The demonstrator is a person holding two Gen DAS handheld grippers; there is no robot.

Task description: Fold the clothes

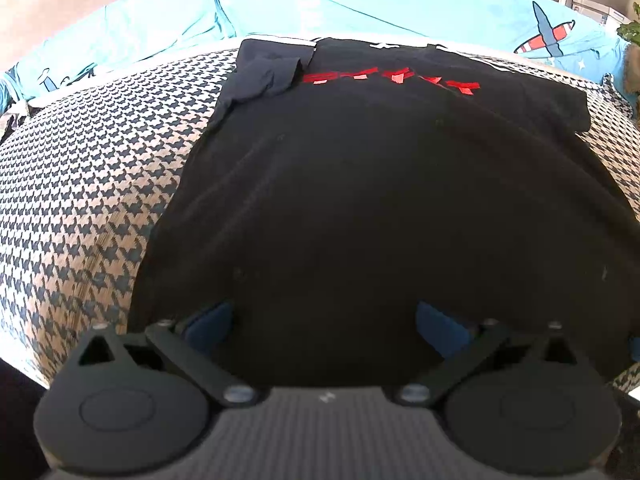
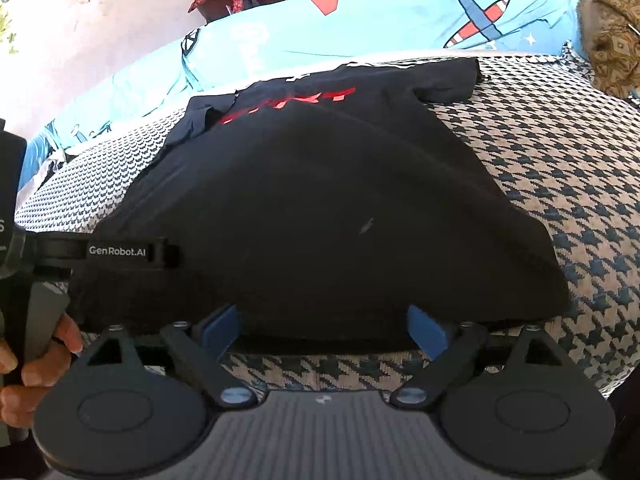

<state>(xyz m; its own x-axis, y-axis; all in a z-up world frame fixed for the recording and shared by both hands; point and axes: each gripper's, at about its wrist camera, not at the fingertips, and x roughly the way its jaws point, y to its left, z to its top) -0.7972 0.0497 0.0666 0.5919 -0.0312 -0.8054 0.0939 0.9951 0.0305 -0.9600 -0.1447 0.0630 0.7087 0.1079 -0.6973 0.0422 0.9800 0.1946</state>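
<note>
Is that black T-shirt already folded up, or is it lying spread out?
Spread out, mostly. The black T-shirt lies flat on the houndstooth cover; one sleeve is turned in, the other sleeve sticks out.

A bed carries everything, covered by a houndstooth blanket [image 1: 88, 184] in cream and dark blue. A black T-shirt [image 1: 360, 208] with red print lies flat on the blanket, its near hem close to the blanket's front edge. Behind the blanket lies a turquoise sheet [image 2: 380, 28] printed with aeroplanes.
</note>
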